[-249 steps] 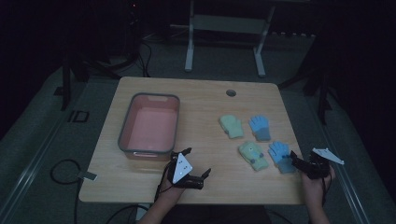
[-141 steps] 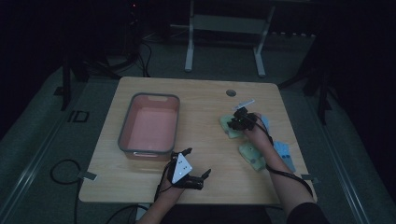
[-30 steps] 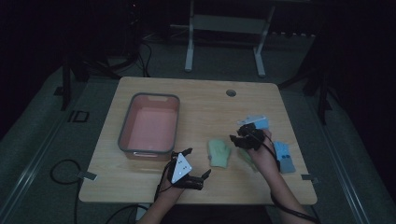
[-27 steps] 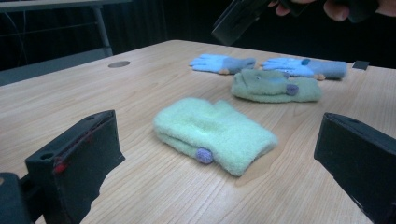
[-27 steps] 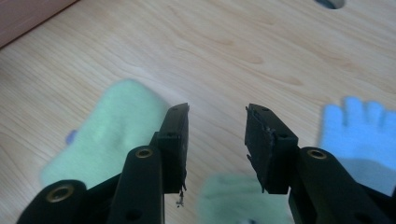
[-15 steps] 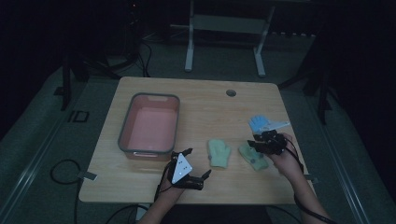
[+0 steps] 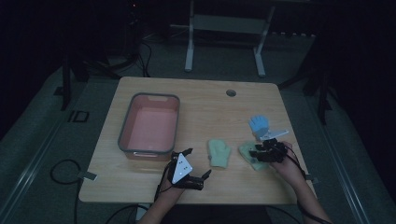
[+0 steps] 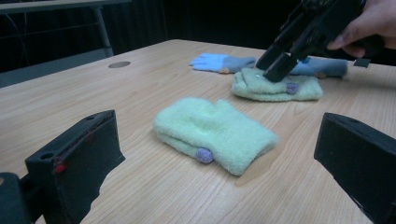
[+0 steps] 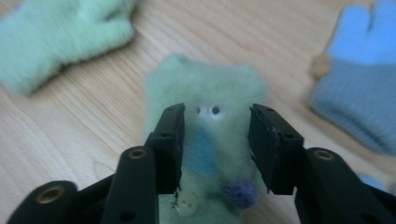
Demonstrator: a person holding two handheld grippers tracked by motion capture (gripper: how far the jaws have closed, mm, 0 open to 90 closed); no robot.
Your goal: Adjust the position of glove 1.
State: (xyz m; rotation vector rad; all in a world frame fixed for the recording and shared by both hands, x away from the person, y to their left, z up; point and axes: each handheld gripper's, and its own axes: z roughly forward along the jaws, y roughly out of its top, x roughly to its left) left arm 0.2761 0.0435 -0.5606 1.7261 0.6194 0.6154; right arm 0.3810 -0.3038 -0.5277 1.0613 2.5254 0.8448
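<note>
- High view: the right gripper (image 7: 262,154) is sitting over a fuzzy pale green knitted mitten (image 7: 249,152) near the right edge of the light wooden table (image 7: 205,105), with a second fuzzy pale green mitten (image 7: 219,152) lying just left of it and a light blue knitted glove (image 7: 258,125) lying just beyond it. The left gripper (image 7: 192,167) is resting near the table's near edge, its jaws spread with nothing between them, close to the near end of a grey-rimmed pink plastic bin (image 7: 150,125).
- Left gripper view: its two black jaws are standing wide apart and empty. The second mitten (image 8: 215,131) is lying flat between them, farther off. Beyond it, the right gripper (image 8: 280,65) is pressing its tips down onto the first mitten (image 8: 275,86), with the blue glove (image 8: 219,62) behind.
- Right gripper view: the jaws are straddling the mitten (image 9: 212,135), having just been opening; the pads are standing just beside the wool, not squeezing it. A small purple pompom (image 9: 240,193) is showing between them.
</note>
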